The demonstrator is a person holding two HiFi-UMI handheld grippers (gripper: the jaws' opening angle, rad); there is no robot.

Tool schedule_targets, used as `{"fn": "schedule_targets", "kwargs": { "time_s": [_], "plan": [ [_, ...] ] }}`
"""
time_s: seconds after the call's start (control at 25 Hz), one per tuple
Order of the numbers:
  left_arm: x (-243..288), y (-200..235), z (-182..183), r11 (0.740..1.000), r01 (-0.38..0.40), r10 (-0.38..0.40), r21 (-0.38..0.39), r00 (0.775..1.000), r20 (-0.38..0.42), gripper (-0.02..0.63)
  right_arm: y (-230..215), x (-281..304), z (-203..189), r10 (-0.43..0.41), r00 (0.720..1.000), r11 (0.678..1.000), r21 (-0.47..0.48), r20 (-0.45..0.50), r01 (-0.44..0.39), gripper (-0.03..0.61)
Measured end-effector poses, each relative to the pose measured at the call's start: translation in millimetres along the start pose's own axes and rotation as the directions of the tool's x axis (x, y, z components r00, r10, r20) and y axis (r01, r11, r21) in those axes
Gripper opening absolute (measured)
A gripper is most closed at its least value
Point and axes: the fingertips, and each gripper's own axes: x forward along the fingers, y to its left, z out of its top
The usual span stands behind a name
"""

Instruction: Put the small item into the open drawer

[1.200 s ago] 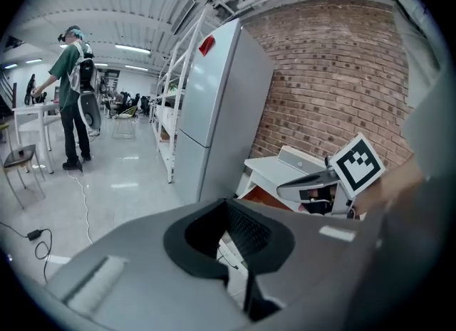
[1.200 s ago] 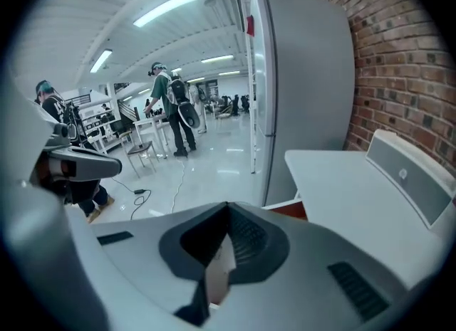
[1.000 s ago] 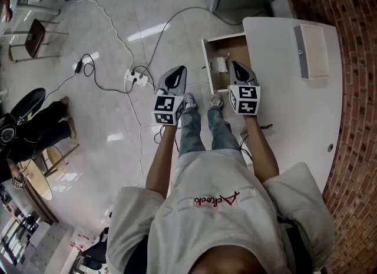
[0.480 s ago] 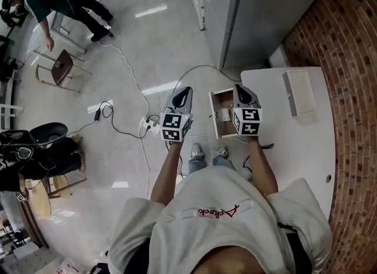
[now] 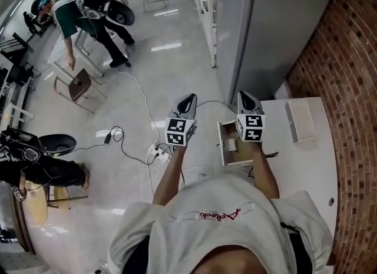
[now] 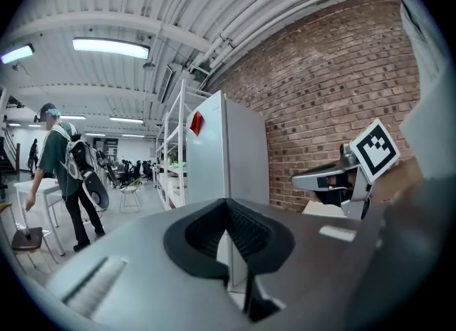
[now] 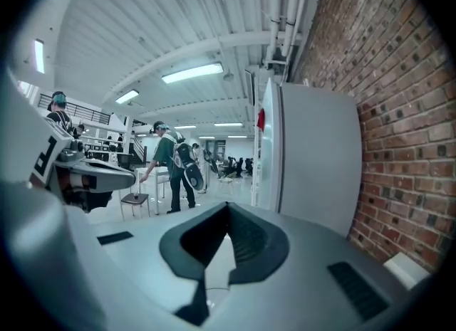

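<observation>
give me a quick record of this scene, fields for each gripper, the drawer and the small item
left gripper: shut, empty, raised
right gripper: shut, empty, raised
drawer: open, sticking out of the white table
small item: pale, lying inside the drawer
white box: on the table, near the brick wall

drawer (image 5: 222,144): open above | ahead: grey cabinet (image 5: 271,37) (near) | right: brick wall (image 5: 347,60)

Brick wall (image 5: 353,60), grey cabinet (image 5: 271,31), wooden chair (image 5: 77,86)
</observation>
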Motion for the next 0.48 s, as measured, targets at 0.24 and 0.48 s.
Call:
{"fn": "schedule_targets", "kwargs": {
  "time_s": [0.24,0.48],
  "plan": [
    [1.1,15.2,27.8,0.999,-0.017,0.015,0.031,0.998,0.056,0.009,5.5,4.5,24.4,0.004,0.999,0.999,-0.043,0.052,-0.002,0.012],
    [-5.8,23.8,33.3,0.999,-0.027,0.025,0.028,0.997,0.075,0.009,12.5,0.6,25.8,0.000,0.998,0.999,-0.044,0.055,0.003,0.012]
  ]
}}
